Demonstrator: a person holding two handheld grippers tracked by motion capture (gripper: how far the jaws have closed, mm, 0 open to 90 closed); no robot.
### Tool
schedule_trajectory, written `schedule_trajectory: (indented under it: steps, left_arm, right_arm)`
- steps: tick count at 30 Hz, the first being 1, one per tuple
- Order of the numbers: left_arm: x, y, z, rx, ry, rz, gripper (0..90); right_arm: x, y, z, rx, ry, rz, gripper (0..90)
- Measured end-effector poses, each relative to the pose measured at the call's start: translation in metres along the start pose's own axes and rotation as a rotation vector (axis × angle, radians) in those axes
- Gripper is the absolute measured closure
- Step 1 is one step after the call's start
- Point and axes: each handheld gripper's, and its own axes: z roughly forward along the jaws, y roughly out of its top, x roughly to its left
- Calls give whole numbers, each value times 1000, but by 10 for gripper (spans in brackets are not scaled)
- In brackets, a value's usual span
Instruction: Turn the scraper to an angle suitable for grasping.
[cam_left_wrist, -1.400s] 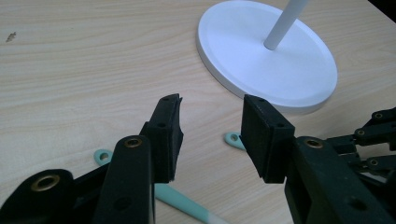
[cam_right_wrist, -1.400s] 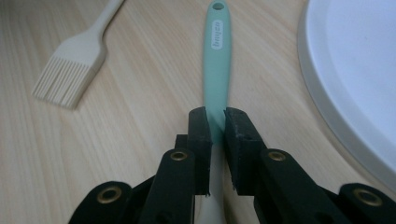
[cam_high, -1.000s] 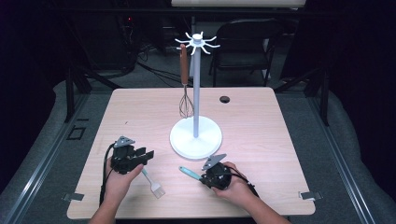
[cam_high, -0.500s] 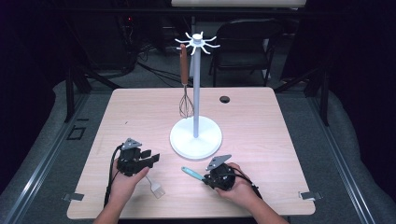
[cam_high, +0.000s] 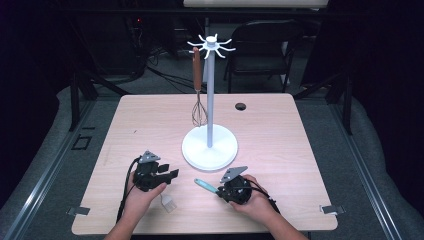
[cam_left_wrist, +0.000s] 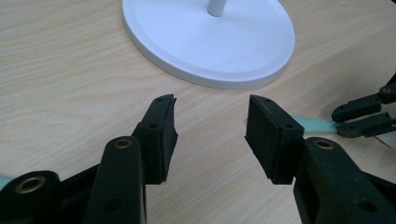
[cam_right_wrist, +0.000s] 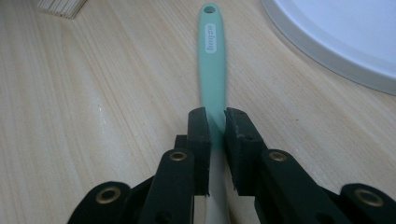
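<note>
The teal-handled utensil (cam_right_wrist: 212, 60) is held flat on the worktop (cam_high: 300, 150), just in front of the white stand base (cam_high: 209, 148), its handle clamped between the pads of the right hand-held gripper (cam_high: 223, 189). The left hand-held gripper (cam_high: 167, 175) has just been opening; nothing is seen between its wide jaws. Against a second ago, it is seen lower and nearer. A whisk (cam_high: 198, 112) is hung from the stand. A handover or regrasp is judged likely.
</note>
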Motion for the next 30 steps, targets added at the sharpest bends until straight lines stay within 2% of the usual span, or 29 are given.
schedule_trajectory:
  steps: [10, 17, 18, 20, 25, 30]
  left_arm:
    - [-11, -4, 15, 40, -40, 37, 464]
    - [-17, -5, 22, 58, -48, 63, 447]
    - [-20, -6, 24, 54, -39, 59, 446]
    - [-21, -7, 26, 63, -61, 70, 444]
    - [-26, -8, 31, 68, -82, 83, 443]
    - [-31, -9, 38, 78, -114, 78, 443]
  right_arm:
    - [-3, 0, -4, -37, 2, 12, 804]
    - [-2, 2, -7, -50, 7, 5, 804]
    - [-1, 2, -7, -52, 8, 5, 804]
    - [0, 2, -8, -50, 8, -3, 804]
    - [2, 4, -9, -63, 10, -12, 804]
    - [4, 5, -10, -80, 12, -13, 804]
